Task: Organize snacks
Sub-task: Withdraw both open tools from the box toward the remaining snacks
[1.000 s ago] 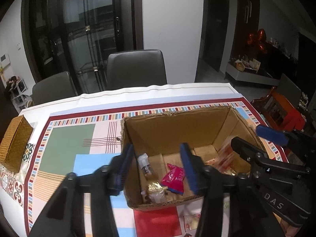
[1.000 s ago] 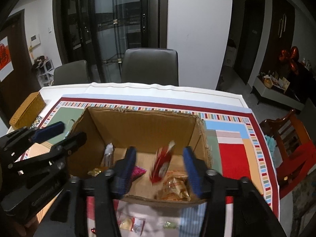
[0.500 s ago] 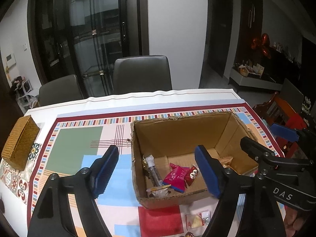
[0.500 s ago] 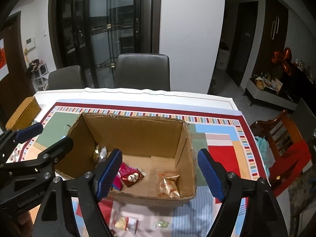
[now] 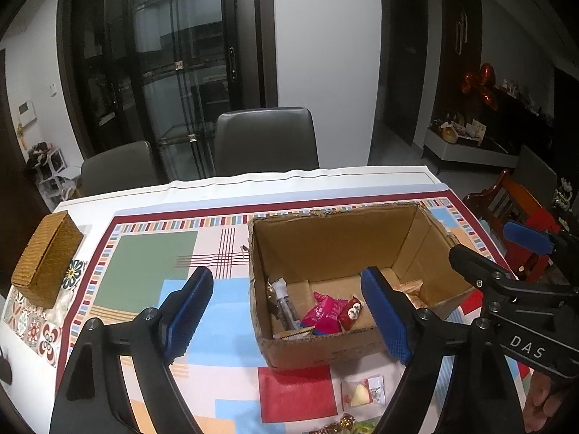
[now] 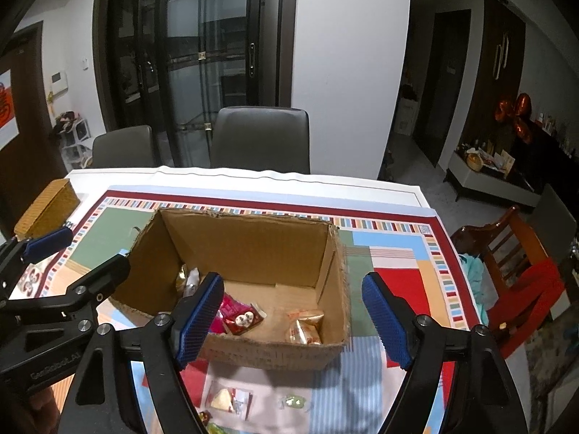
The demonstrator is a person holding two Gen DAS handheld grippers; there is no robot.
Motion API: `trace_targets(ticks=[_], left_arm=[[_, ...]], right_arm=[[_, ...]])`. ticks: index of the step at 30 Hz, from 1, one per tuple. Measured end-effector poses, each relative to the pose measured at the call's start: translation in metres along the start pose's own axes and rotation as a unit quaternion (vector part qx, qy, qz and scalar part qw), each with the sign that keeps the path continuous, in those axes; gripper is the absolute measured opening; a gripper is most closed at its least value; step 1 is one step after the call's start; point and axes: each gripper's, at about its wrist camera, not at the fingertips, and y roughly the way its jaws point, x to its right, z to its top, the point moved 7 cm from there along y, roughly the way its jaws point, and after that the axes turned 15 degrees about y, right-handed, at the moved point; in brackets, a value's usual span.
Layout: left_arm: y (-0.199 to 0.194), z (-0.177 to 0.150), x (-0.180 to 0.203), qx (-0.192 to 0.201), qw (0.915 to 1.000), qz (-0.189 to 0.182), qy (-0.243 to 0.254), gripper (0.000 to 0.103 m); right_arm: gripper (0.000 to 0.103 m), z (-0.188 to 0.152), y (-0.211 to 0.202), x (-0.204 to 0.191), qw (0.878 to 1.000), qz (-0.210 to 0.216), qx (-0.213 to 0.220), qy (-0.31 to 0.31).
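Note:
An open cardboard box (image 5: pixel 325 347) (image 6: pixel 271 352) stands on the patterned tablecloth. Inside lie a pink packet (image 5: pixel 322 313), a red packet (image 5: pixel 351 313) (image 6: pixel 244 320), a clear tube (image 5: pixel 284 300) and a gold-orange packet (image 6: pixel 304 325). My left gripper (image 5: pixel 286 285) (image 6: pixel 94 249) hovers over the box's near left corner, its jaws opening with nothing between the pads. Over the near right part my right gripper (image 6: pixel 292 285) (image 5: pixel 485 244) stands open and holds nothing. In front of the box lie a clear packet with a yellow wedge (image 5: pixel 362 392) (image 6: pixel 228 398) and a green candy (image 6: pixel 295 401).
A woven wicker box (image 5: pixel 47 256) (image 6: pixel 49 208) sits at the table's left edge. Two grey chairs (image 5: pixel 266 141) stand behind the far edge, and a red wooden chair (image 6: pixel 514 264) is at the right. A few more wrapped candies (image 5: pixel 343 423) lie at the near edge.
Both grippers' jaws have spread wide. The red packet that was dropping between the right jaws now lies in the box. Both views have drawn back from the box.

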Motion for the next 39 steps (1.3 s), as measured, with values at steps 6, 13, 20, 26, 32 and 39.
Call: trace_targets(ticks=[6, 13, 20, 26, 32, 39], left_arm=[[-0.011, -0.004, 0.002, 0.001, 1.0000, 0.007, 0.002, 0.084], [-0.023, -0.009, 0.007, 0.000, 0.9999, 0.012, 0.004, 0.084], [-0.032, -0.017, 0.013, -0.002, 0.9999, 0.014, 0.004, 0.084], [-0.039, -0.030, 0.020, -0.009, 0.9999, 0.015, 0.000, 0.084], [-0.043, -0.044, 0.029, -0.019, 0.9997, 0.015, -0.004, 0.084], [-0.052, -0.062, 0.039, -0.021, 0.9993, 0.027, -0.017, 0.084]], right_arm=[[0.079, -0.005, -0.008, 0.004, 1.000, 0.002, 0.004, -0.003], [0.080, -0.010, -0.014, 0.007, 1.000, 0.004, 0.005, -0.001], [0.079, -0.020, -0.022, 0.012, 1.000, 0.007, 0.005, -0.002], [0.080, -0.029, -0.028, 0.016, 1.000, 0.013, 0.003, -0.005], [0.079, -0.040, -0.034, 0.016, 1.000, 0.019, 0.000, -0.015], [0.079, -0.055, -0.034, 0.021, 0.999, 0.028, -0.008, -0.028]])
